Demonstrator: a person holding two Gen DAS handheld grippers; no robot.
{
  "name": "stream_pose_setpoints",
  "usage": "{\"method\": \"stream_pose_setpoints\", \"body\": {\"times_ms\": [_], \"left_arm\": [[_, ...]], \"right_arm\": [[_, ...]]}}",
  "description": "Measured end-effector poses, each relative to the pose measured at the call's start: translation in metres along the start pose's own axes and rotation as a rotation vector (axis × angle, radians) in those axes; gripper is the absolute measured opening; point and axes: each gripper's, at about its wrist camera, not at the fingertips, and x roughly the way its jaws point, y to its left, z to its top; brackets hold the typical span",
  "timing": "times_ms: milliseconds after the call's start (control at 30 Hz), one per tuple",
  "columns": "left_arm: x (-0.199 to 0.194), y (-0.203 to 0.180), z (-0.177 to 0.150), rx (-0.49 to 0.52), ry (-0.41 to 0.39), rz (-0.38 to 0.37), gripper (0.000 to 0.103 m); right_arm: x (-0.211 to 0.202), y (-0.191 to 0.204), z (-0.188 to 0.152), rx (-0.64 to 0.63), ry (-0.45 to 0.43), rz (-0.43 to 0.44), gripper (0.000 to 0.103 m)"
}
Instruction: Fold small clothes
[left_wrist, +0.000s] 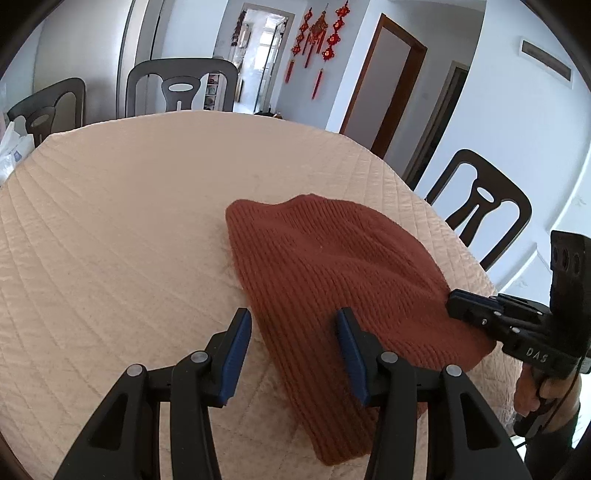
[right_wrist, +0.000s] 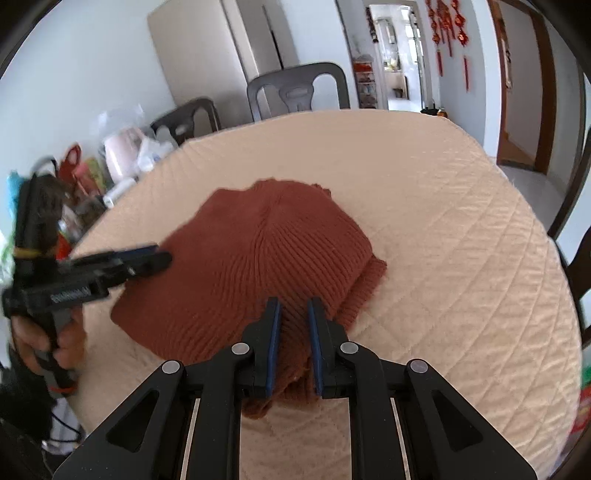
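A rust-brown ribbed knit hat (left_wrist: 332, 280) lies flat on the quilted beige table cover (left_wrist: 122, 229). My left gripper (left_wrist: 293, 325) is open just above the table, its jaws astride the hat's left edge, holding nothing. My right gripper (right_wrist: 293, 310) is closed on a bunched fold of the hat's near edge (right_wrist: 291, 354). In the left wrist view the right gripper (left_wrist: 452, 301) comes in from the right onto the hat's edge. In the right wrist view the left gripper (right_wrist: 164, 256) shows at the left, at the hat's (right_wrist: 258, 258) left side.
Dark chairs (left_wrist: 181, 88) stand around the table, one at the right (left_wrist: 480, 210). Bags and clutter (right_wrist: 92, 173) sit beyond the table's left edge. A doorway (left_wrist: 384, 88) and red hangings (left_wrist: 317, 37) are on the far wall.
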Motion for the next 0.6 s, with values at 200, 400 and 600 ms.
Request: {"method": "stream_pose_setpoints", "body": {"times_ms": [200,400,600], "left_arm": [[-0.01,0.004,0.011,-0.03,-0.058,-0.015,0.05],[0.015,0.008,0.011,-0.068,0.012,0.007,0.049],[0.019,0.011,0.005,-0.073,0.028,-0.016,0.05]], "right_arm": [[-0.007,0.001,0.008,0.026,-0.029,0.012,0.014],[0.008,-0.009,0.01,0.068,-0.004,-0.014,0.014],[0.005,-0.013,0.006,0.102,-0.007,0.009,0.017]]}}
